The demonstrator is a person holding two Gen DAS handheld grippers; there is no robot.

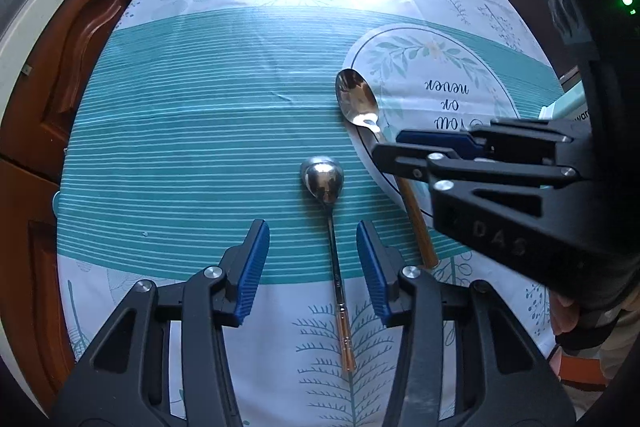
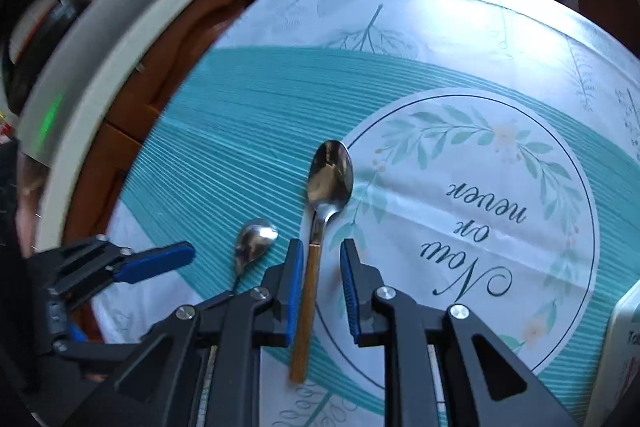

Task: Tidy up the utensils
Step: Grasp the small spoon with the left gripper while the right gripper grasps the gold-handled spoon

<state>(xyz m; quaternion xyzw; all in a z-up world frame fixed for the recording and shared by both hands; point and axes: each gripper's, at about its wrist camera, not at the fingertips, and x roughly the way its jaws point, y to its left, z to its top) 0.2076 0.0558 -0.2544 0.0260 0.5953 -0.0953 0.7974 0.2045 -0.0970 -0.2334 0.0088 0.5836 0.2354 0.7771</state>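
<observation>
Left gripper (image 1: 312,267) released, jaws straddling small spoon (image 1: 322,182) handle. Right gripper (image 2: 319,287) released astride wooden-handled spoon (image 2: 330,174), bowl at 12 o'clock. Centre handles before clenching; lower squarely to desk (image 1: 180,107).

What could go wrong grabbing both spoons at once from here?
1. The small steel spoon with the thin handle lies flat on the striped tablecloth; the open left claw may slip off that slim stem.
2. The large wooden-handled spoon sits off-centre in the open right claw, hard by one pad, so closing may shove it sideways.
3. Both claws work close together and could collide.
</observation>
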